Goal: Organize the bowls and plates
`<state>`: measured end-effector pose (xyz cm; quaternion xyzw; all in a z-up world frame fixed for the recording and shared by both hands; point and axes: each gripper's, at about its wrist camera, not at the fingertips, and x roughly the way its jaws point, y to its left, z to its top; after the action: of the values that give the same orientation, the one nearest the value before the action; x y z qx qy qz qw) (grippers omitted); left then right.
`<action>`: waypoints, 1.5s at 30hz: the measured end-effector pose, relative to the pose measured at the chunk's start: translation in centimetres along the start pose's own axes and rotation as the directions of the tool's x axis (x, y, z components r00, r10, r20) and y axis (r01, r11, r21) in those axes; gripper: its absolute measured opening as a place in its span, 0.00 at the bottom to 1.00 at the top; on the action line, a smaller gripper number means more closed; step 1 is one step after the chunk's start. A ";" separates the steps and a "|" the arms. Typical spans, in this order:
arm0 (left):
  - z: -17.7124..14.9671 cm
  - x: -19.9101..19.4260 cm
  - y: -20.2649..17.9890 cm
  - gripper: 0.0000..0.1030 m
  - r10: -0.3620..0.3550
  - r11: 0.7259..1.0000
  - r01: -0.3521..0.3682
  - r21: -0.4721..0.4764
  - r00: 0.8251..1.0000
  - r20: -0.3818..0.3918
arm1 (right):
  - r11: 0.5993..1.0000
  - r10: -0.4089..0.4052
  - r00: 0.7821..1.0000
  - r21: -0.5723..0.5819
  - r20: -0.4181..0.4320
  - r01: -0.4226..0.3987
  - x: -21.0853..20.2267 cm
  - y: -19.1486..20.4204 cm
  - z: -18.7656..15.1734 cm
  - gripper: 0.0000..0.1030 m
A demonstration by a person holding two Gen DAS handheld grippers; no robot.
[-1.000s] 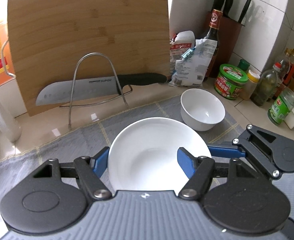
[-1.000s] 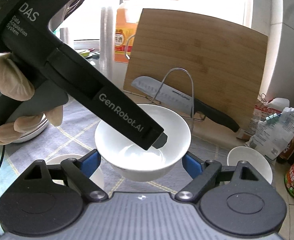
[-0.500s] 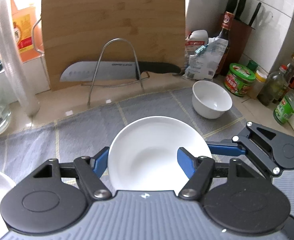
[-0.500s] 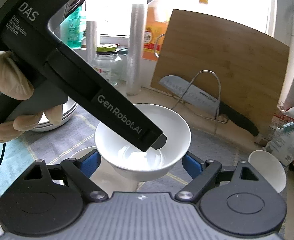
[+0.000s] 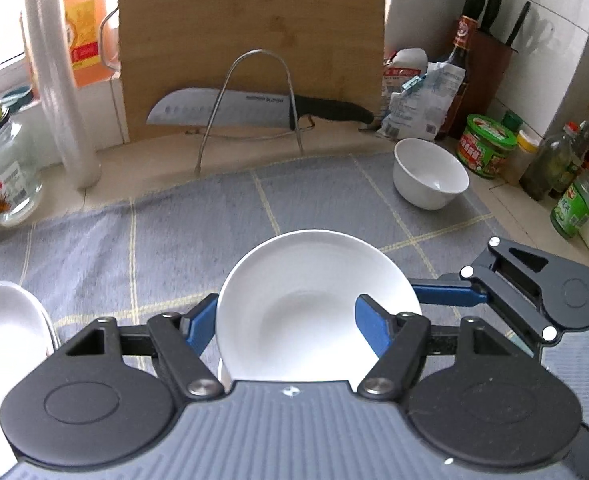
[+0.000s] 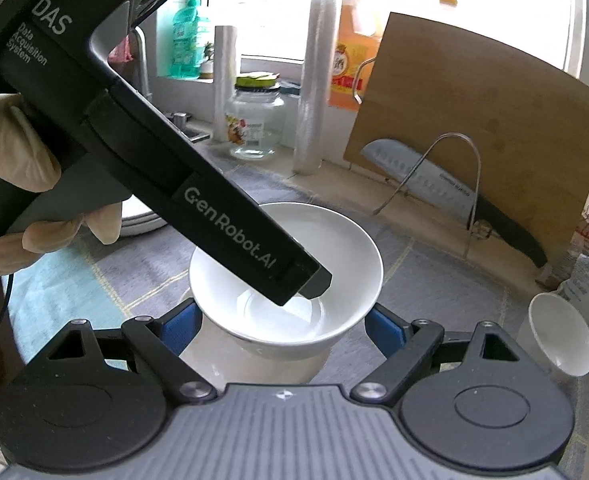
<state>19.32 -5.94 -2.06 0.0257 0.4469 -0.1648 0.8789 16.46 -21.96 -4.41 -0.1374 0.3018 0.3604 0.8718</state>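
Observation:
A white bowl [image 5: 294, 300] hangs above the grey checked mat [image 5: 174, 240], and both grippers grip it. My left gripper [image 5: 286, 326] is shut on it, one blue pad outside its left wall and the other inside. In the right wrist view that left finger [image 6: 302, 276] reaches down into the bowl [image 6: 334, 248]. My right gripper [image 6: 282, 324] holds the same bowl by its sides, a pad against each flank. Just under it sits another white bowl [image 6: 222, 364]. A third small bowl [image 5: 430, 174] stands on the mat's far right corner.
White plates [image 5: 6, 328] lie stacked at the left. Behind the mat stand a wire rack [image 5: 250, 108], a knife [image 5: 254, 114] and a wooden cutting board [image 5: 250, 20]. A glass jar [image 5: 2, 176] and plastic rolls are at back left. Bottles and a knife block crowd the right.
Both grippers have carried the bowl leftward across the mat. The small bowl and cutting board slid right in view. The plates appeared at left, and another bowl now lies under the held one.

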 end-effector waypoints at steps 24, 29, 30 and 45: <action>-2.1 0.9 0.5 0.70 -0.007 1.000 0.006 -0.021 0.999 -0.051 | 0.999 0.037 0.997 0.009 -0.069 -0.037 0.8 1.1 -1.1 0.89; -2.1 1.1 0.6 0.70 -0.013 1.000 0.011 -0.024 0.998 -0.058 | 0.999 0.037 0.996 0.009 -0.080 -0.036 1.1 1.1 -1.2 0.89; -2.1 1.2 0.6 0.70 -0.012 1.000 0.011 -0.022 0.998 -0.058 | 0.999 0.038 0.996 0.011 -0.081 -0.038 1.1 1.1 -1.2 0.89; -2.6 0.5 0.4 0.86 -0.011 1.000 0.011 0.000 1.000 0.008 | 0.999 0.047 0.998 0.004 -0.046 -0.047 0.5 1.3 -0.9 1.00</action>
<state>17.69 -5.18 -4.03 0.0228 0.4436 -0.1696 0.8797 15.48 -21.18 -5.48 -0.1372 0.3256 0.3770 0.8562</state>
